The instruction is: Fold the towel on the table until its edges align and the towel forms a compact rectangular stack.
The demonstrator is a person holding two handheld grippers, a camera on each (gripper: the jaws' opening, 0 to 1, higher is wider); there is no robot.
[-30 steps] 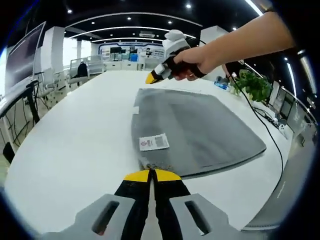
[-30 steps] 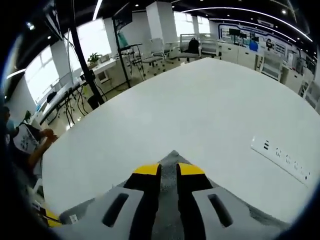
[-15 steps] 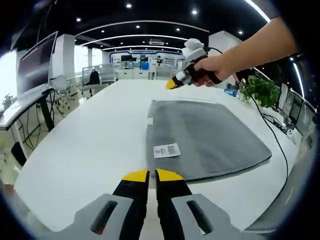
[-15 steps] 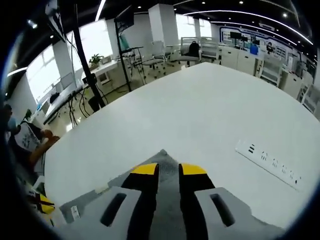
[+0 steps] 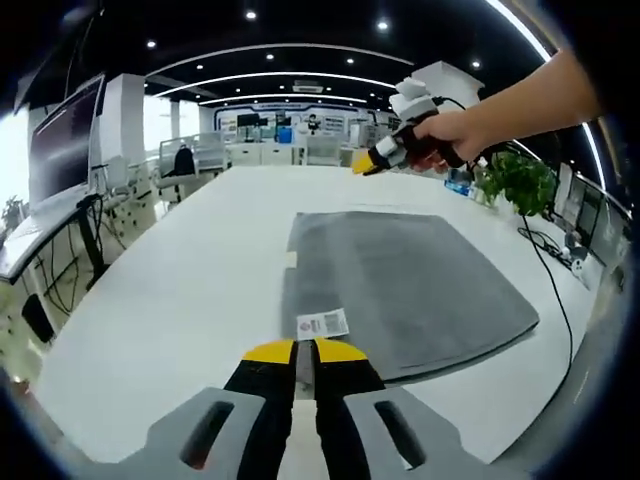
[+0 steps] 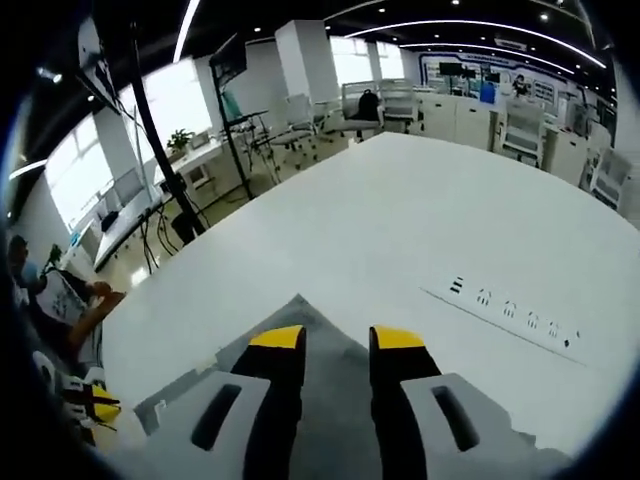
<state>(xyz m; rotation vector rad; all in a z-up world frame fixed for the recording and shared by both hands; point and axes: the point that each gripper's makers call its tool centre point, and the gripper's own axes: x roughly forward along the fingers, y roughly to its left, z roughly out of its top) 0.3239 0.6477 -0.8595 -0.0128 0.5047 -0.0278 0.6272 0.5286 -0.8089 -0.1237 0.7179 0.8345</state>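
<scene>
grey rectangular cloth towel (image 5: 410, 285): flat on round white table (image 5: 170, 300), apparently folded once; further folds left (judgement). white label (image 5: 322, 323) at near edge, print unreadable. left gripper (image 5: 305, 352): jaws nearly closed, empty. right gripper (image 6: 336, 340): jaws parted, empty, above far corner.

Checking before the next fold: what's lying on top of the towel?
On the grey towel, a white care label lies near its closest corner; the rest of the top looks bare. The right gripper hovers above the far edge. What's underneath is covered.
</scene>
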